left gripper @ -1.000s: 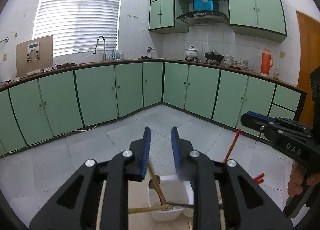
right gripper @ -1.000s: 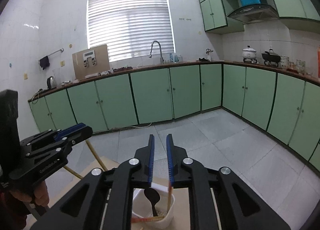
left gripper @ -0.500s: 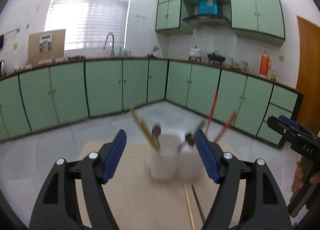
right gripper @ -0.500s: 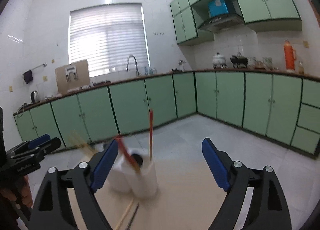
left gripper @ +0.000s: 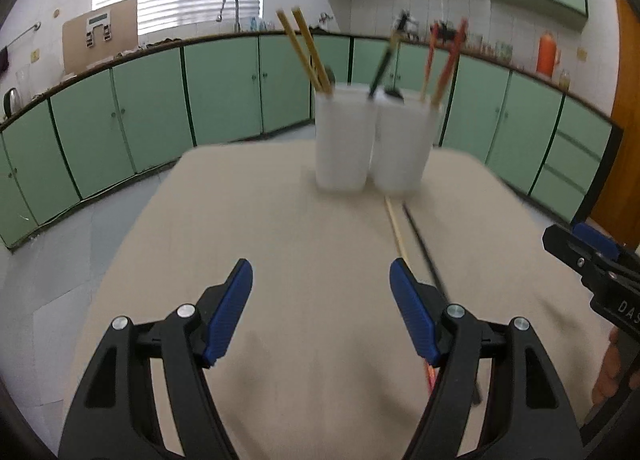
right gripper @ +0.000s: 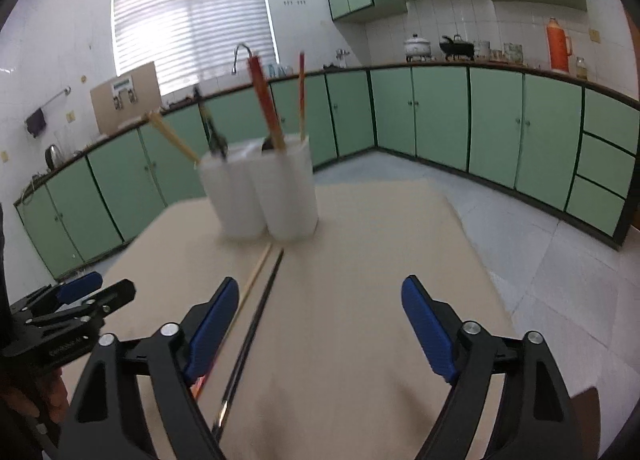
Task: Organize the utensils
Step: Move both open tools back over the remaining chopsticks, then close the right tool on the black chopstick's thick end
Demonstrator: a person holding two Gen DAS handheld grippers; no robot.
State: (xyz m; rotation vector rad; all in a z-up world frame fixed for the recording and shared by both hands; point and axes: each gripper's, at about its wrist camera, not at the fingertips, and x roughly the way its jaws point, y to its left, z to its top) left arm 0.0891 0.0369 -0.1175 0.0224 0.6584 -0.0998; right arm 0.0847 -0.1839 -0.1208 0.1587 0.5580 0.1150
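Left gripper [left gripper: 321, 312] gaping, nothing between its blue pads; right gripper [right gripper: 316, 330] likewise — its jaws have just been narrowing a little. Two white cups [left gripper: 370, 144] stand touching at the far end of the beige table [left gripper: 280, 228], chopsticks upright inside. Loose chopsticks [right gripper: 256, 280] — one pale, one black — lie on the table before the cups.

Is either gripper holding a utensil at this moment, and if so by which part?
Nothing is held. The left gripper and right gripper both stand open and empty above the table; their jaws have just been opening.
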